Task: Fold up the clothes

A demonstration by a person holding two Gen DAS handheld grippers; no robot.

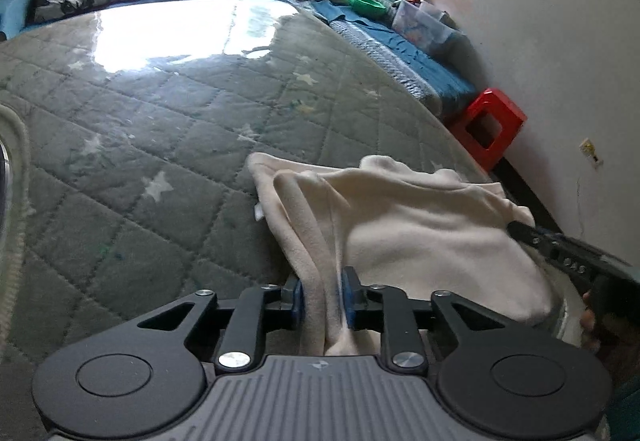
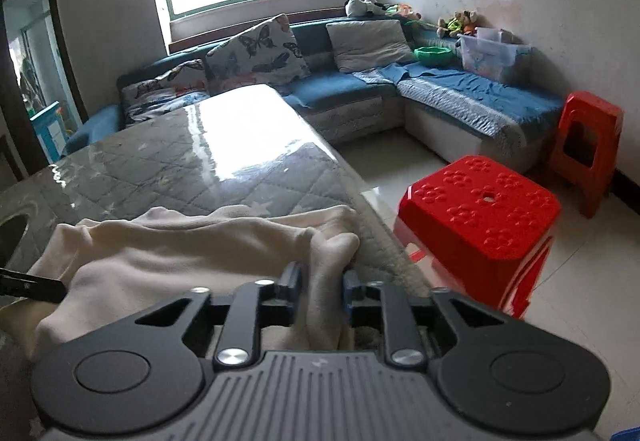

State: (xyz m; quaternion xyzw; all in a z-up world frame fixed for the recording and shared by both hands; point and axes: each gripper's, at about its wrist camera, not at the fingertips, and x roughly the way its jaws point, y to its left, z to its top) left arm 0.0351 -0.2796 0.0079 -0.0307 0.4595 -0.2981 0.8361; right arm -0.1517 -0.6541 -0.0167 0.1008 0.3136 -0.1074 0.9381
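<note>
cream fleece garment (image 1: pixel 420 237) bunched at near right edge of quilted grey table (image 1: pixel 160 129), partly lifted. left gripper (image 1: pixel 323 299) pinched on a gathered fold; right gripper (image 2: pixel 320 291) likewise clamped on a bunched edge. judged soft, light, limp, thick enough to resist slipping; likely sags between grips. best held at corners or hems, not mid-fold.

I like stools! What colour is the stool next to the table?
Bright red. The stool shows best in the right wrist view, its top dotted with small bumps.
</note>
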